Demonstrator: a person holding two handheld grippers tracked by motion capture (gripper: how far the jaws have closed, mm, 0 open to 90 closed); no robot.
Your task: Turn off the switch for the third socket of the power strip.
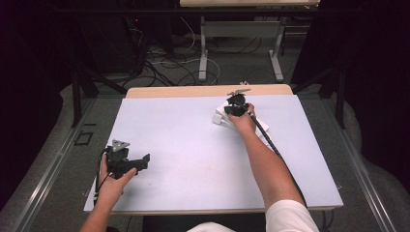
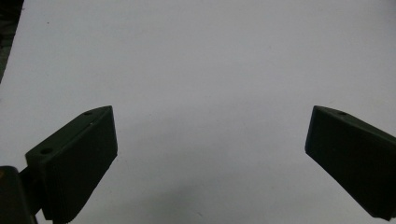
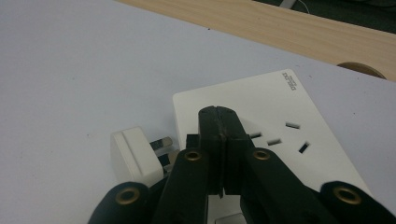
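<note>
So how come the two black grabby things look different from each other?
The left gripper has its jaws spread wide apart, with bare white table between them; the right gripper has its jaws pressed together with no gap. The left gripper sits near the person's side of the table, away from other things; the right gripper is reached far out over a white power strip, beside a white plug. Both are black, two-jawed and held in a hand.

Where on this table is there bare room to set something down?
The white mat lies bare across its middle, between the left tongs and the right forearm, plus the far-left corner. It is crowded at the far right, where the right tongs sit over the power strip and plug.
</note>
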